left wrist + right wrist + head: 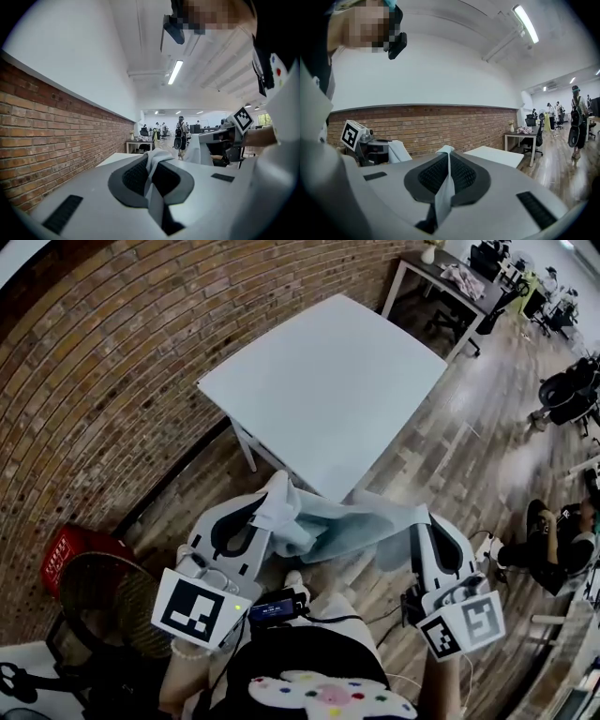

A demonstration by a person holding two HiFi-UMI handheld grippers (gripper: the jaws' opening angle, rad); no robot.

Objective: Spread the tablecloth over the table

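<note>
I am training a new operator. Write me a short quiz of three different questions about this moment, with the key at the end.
1. True or false: the tablecloth already lies flat on the table.
2. Of the left gripper and the right gripper, which has its jaws shut on the tablecloth? A. left only B. right only C. both
3. Fill in: the wall beside the table is made of ____.

Key: 1 false, it hangs between the grippers, short of the table; 2 C; 3 brick.
</note>
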